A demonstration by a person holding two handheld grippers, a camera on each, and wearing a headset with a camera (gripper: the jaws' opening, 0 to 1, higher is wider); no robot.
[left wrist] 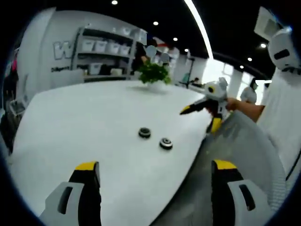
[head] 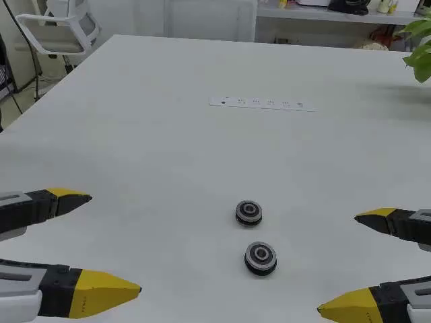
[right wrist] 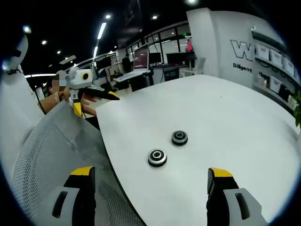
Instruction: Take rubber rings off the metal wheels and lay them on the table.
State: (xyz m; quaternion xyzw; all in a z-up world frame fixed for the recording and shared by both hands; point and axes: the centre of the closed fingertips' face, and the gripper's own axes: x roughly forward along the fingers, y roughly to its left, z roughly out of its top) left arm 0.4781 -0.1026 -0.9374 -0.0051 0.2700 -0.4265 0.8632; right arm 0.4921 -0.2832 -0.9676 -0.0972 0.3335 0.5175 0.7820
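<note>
I count two metal wheels on the one table point(head: 155, 134): a farther wheel point(head: 248, 212) and a nearer wheel point(head: 260, 258). There are two dark rubber rings point(head: 260, 270), one around each wheel. I hold two grippers, the left gripper point(head: 114, 243) and the right gripper point(head: 337, 263), with four yellow-tipped jaws in all. There is one socket strip point(head: 261, 103), one plant point(head: 421, 47) and one white chair point(head: 64, 23).

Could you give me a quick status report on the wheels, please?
Left gripper, right gripper open, empty, flanking the work. Far wheel and near wheel flat on the table, rubber rings on both. Socket strip farther back, out of the path.
</note>
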